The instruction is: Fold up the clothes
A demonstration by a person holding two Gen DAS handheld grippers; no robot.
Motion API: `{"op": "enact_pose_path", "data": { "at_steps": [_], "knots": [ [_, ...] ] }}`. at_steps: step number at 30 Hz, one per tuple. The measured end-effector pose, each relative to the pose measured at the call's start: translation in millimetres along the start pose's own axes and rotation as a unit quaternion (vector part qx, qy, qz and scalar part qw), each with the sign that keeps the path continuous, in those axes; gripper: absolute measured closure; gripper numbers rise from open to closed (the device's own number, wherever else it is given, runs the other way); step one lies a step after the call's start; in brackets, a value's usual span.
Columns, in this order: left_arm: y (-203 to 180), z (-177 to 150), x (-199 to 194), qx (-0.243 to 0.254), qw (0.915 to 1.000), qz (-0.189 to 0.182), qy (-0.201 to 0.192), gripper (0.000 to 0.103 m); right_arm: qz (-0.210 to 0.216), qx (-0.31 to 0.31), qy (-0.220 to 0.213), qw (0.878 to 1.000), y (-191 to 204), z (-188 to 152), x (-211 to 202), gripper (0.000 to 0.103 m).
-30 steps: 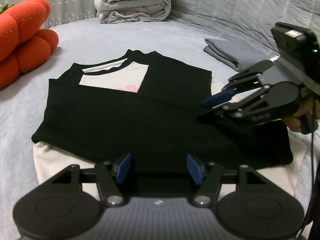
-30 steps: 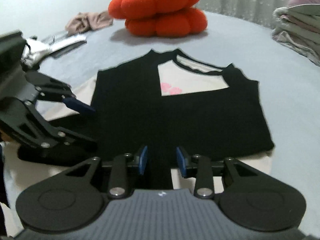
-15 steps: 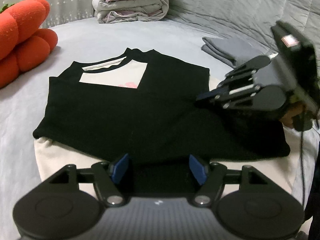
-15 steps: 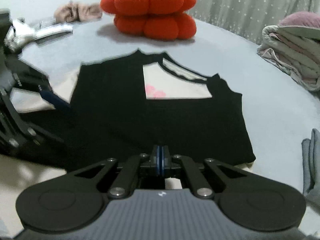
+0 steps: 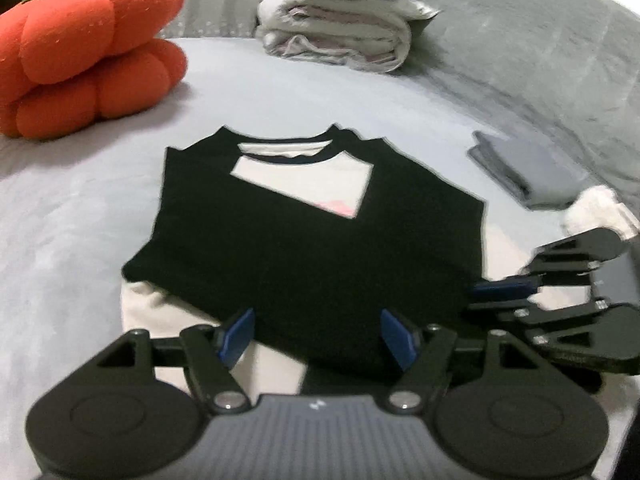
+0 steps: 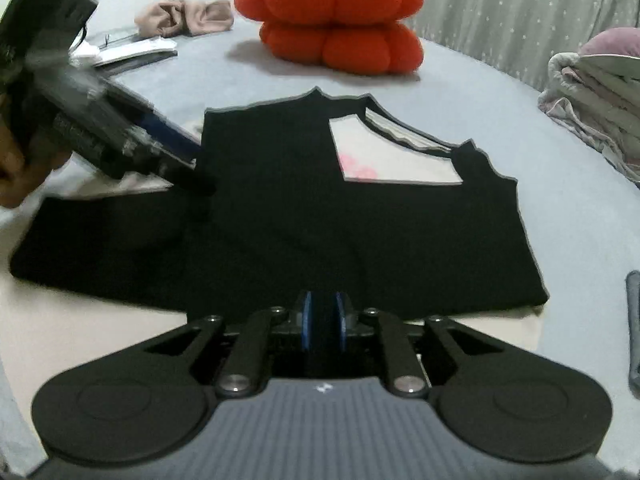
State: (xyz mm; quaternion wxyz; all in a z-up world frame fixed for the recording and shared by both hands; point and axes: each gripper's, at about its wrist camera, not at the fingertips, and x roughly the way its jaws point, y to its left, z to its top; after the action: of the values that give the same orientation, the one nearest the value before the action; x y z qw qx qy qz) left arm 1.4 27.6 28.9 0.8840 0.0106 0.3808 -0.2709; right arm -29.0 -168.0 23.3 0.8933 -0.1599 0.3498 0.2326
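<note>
Left wrist view: black-and-white T-shirt [image 5: 304, 248] flat on grey bed [image 5: 280, 92], sleeves folded in over the body | left gripper [image 5: 318, 336] spread wide over near hem, nothing between pads | right gripper [image 6: 323, 322] jaws just reopened to a narrow gap over black hem cloth (likely regripping for the bottom-up fold) | pumpkin cushion [image 5: 88, 48] beyond.

One black-and-cream shirt [image 5: 304, 248], one orange pumpkin cushion [image 5: 88, 52], one folded blanket stack [image 5: 340, 36], two grippers.
</note>
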Motion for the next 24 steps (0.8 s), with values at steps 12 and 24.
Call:
{"op": "enact_pose_path", "data": {
  "at_steps": [12, 24],
  "knots": [
    [58.2, 14.4, -14.1, -0.078, 0.9947, 0.062, -0.023, 0.031, 0.021, 0.018, 0.041, 0.999, -4.5, -7.7, -19.3, 0.068],
    [90.8, 33.1, 18.0, -0.119, 0.9919, 0.039, -0.022, 0.049, 0.018, 0.033, 0.019, 0.999, -11.7, -9.6, -22.8, 0.067]
  ]
}}
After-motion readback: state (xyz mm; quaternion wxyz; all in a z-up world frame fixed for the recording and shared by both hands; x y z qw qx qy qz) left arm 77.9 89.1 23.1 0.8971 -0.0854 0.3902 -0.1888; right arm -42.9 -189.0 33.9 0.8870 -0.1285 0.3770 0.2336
